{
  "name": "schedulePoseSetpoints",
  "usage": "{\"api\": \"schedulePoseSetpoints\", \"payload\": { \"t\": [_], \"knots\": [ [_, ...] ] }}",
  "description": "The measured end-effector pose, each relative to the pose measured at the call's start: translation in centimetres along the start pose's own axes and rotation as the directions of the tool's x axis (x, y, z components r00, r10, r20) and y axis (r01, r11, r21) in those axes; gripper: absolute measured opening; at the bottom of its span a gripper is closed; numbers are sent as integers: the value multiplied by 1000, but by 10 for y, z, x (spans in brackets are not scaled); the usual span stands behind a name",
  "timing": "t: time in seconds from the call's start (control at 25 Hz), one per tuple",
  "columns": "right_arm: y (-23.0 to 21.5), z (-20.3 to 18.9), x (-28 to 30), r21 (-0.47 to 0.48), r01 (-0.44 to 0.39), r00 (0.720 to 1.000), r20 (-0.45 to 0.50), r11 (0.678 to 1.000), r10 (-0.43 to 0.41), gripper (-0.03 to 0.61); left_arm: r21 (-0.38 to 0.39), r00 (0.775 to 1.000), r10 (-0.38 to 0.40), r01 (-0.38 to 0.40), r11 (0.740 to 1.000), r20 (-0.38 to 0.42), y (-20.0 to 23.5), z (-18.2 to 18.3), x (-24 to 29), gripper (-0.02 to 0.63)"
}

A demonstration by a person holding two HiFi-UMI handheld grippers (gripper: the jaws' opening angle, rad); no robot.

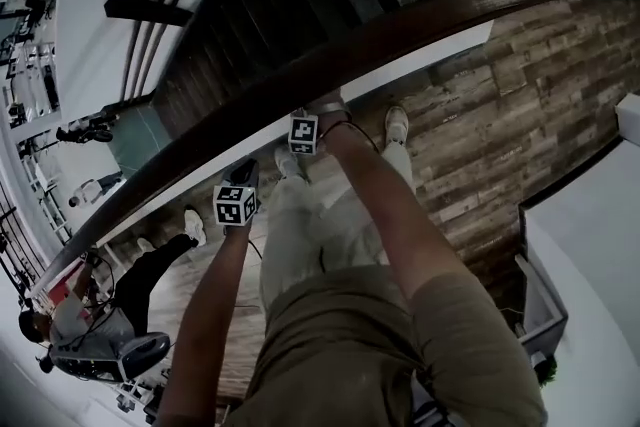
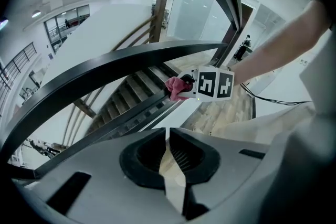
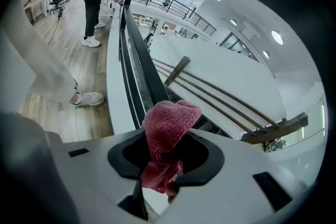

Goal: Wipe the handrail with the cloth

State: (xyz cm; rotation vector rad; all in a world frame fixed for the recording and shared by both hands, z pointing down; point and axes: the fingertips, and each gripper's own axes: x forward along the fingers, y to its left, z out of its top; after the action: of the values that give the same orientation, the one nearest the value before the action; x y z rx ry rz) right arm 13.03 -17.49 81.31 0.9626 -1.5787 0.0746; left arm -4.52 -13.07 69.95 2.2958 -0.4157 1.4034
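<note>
- Overhead, in the head view, the dark wooden handrail (image 1: 400, 30) curves from the lower left to the upper right, above a wooden floor (image 1: 480, 145).
- Both arms reach up to its near edge. The left gripper (image 1: 244, 175) sits lower along the rail and the right gripper (image 1: 322, 107) just beside it, higher up.
- The cloth cannot be made out from this camera.
- Next, in the left gripper view, the left gripper (image 2: 169, 157) has its jaws pressed together with nothing between them.
- Past them the handrail (image 2: 105, 68) sweeps across, with stairs (image 2: 131, 94) beyond.
- The right gripper (image 2: 190, 83) carries the pink cloth (image 2: 177, 87) just under the rail's lower edge. Whether cloth and rail touch cannot be told.
- Last, in the right gripper view, the right gripper (image 3: 165, 149) is clamped on the cloth (image 3: 170, 123). A bunched fold sticks up past the jaws and a tail hangs below them.
- A white shoe (image 3: 89, 98) stands on the floor (image 3: 73, 55) at left.
</note>
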Motion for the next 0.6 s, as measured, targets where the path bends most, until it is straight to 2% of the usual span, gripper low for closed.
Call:
{"api": "schedulePoseSetpoints", "payload": {
  "t": [0.24,0.6],
  "knots": [
    [-33,-104,-14,-30,22,999,37,999,-21,130,-16,1000,16,-15,1000,22,-86,64,45,18],
    [-98,-268,-32,-11,69,997,35,998,-68,130,-5,999,-23,23,1000,38,-189,157,107,18]
  ]
}}
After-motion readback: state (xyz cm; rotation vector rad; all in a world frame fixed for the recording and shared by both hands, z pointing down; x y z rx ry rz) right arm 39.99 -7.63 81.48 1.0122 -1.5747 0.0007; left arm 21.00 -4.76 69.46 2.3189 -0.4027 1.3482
